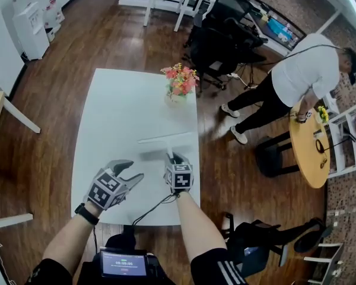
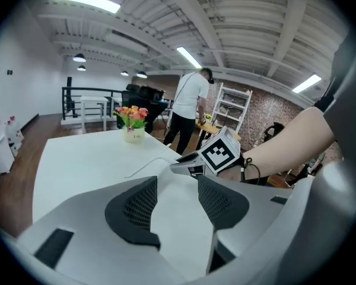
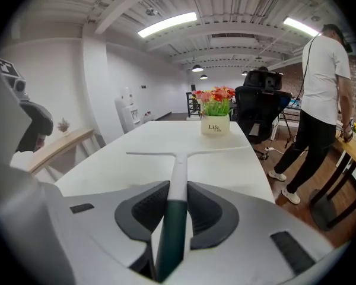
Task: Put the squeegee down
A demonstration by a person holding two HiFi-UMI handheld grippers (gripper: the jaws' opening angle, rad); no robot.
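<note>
Squeegee [image 3: 177, 180] isn't down yet, far as I can tell. My right hand-held gripper [image 3: 171, 209] is pinching its handle, dark green end back toward me, with the long blade sticking out over the white bench [image 1: 118, 111], short of the flowers [image 1: 180, 80]. In the head view there's a shadow sitting apart from the blade, so I reckon it's hanging just above the top, not resting. Left hand-held gripper [image 2: 175, 203] is spread with nothing in it, hovering beside the right one. What's left: lower it flat, let go.
</note>
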